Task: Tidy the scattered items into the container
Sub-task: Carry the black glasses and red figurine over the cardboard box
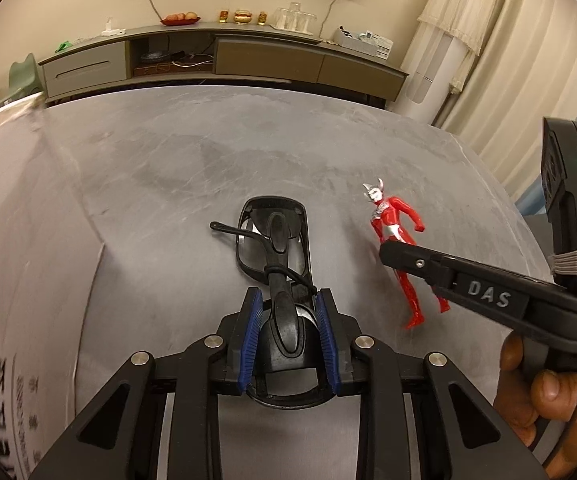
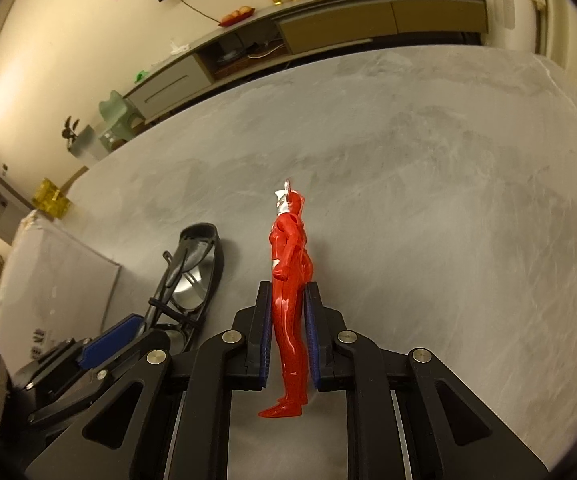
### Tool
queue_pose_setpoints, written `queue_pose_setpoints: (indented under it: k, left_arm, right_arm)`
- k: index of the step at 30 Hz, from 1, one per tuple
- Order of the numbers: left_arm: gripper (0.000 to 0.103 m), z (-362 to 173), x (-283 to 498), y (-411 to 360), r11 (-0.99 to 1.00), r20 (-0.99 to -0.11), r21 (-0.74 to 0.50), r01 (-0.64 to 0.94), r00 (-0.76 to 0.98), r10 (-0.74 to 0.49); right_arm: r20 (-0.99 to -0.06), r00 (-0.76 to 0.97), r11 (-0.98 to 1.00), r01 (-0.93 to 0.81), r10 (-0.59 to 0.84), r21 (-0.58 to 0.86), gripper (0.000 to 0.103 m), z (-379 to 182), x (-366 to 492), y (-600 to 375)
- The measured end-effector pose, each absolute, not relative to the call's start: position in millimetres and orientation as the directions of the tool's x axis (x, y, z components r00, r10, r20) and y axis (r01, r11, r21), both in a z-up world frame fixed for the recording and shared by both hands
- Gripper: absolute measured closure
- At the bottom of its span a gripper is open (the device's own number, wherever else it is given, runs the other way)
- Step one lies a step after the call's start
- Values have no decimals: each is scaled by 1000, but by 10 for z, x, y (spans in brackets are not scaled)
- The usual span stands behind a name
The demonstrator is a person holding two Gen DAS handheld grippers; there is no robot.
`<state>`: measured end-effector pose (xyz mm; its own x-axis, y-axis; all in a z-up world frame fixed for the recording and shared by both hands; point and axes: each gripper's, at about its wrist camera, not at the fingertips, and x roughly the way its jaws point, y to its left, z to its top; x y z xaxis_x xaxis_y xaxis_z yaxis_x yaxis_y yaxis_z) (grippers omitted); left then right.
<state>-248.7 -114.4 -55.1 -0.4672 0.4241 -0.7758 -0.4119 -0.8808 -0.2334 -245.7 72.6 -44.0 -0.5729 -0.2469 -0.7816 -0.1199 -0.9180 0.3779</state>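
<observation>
Both tongs are loaded: your left tongs [image 1: 288, 332] are clamped narrow on a pair of black sunglasses [image 1: 274, 248], the blue pads [image 1: 248, 336] pressing in on the folded frame from either side, and your right tongs [image 2: 286, 332] are closed on the legs of a red action figure [image 2: 288, 264].

You hold the figure low on the legs, so its horned silver head [image 2: 284, 200] points away from you and most of the body sticks out past the pads. That grip leaves it free to drop head first. The sunglasses are pinched at the near end, with the lenses and one loose temple arm [image 1: 232, 230] hanging forward, so they may swing as you turn.

Neither item looks to be resting on the grey desk [image 2: 428, 184]; both seem lifted, though the fisheye makes that hard to judge.

The white box [image 1: 28, 220] at your left, with printed characters on its side, is most likely the container. Its opening is out of view. Your left tongs are nearest it, so the sunglasses probably go in first.
</observation>
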Motion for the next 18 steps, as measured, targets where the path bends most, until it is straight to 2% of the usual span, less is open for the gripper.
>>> queue_pose_setpoints:
  k: [1, 2, 11, 12, 13, 14, 15, 16, 18]
  left_arm:
    - [87, -533, -2465, -1173, -881, -776, -240, -407, -465, 426]
    - [88, -515, -2444, -1198, -882, -774, -243, -403, -468, 427]
    - [89, -366, -2211, -1339, -894, -768, -225, -388, -494, 407]
    - [87, -365, -2231, -1356, -893, -767, -240, -382, -489, 415]
    - [78, -371, -2260, -1357, -888, -769, -257, -381, -476, 427]
    - [64, -386, -2308, -1341, -886, -773, -264, -380, -466, 430]
    - [58, -403, -2362, -1313, -888, -778, -258, -381, -463, 425]
    - [52, -422, -2416, -1283, -888, -780, -251, -385, -463, 421]
    - [52, -482, -2508, -1216, -896, -791, -225, -383, -466, 397]
  right_arm:
    - [-777, -574, -912, -120, -258, 391, 88, -427, -2413, 727]
    - [-772, -574, -906, -118, -271, 406, 88, -417, -2370, 724]
    - [-744, -586, -882, -102, -320, 461, 88, -307, -2040, 650]
    - [-741, -589, -881, -99, -322, 462, 88, -293, -2017, 639]
    - [-739, -591, -881, -96, -324, 463, 88, -280, -2000, 630]
    - [-736, -593, -881, -91, -326, 464, 88, -268, -1987, 624]
    - [-734, -594, -881, -88, -328, 465, 88, -258, -1975, 617]
    - [-733, -596, -882, -85, -328, 464, 88, -251, -1967, 615]
    - [-731, -597, -881, -84, -330, 466, 88, -246, -1966, 631]
